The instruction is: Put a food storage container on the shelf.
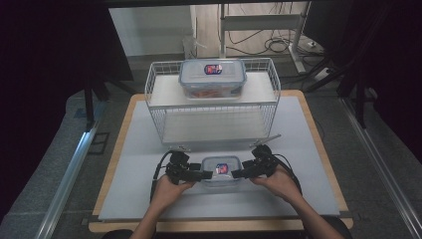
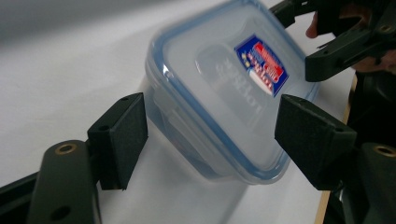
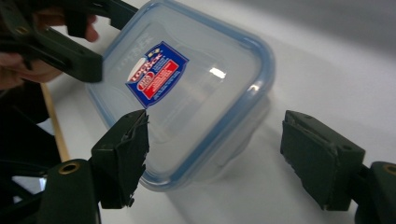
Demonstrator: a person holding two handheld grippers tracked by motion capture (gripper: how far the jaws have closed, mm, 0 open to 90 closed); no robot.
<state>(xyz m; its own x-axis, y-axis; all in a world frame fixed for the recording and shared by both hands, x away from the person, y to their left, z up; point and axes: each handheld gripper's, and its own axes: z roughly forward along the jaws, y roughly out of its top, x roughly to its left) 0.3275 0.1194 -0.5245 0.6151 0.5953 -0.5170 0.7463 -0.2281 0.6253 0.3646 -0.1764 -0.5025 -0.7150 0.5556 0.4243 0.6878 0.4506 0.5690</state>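
Small box: a clear plastic box (image 1: 221, 170) with a blue-rimmed lid and a red-and-blue label sits on the counter (image 1: 129, 179) near its front edge, between both tongs.
Left tongs (image 1: 209, 174): jaws apart around the box's left end, pads not pressing it.
Right tongs (image 1: 235, 173): jaws apart at the right end, not gripping.
Wire basket (image 1: 158, 107): behind, carrying a larger lidded box (image 1: 212, 78).
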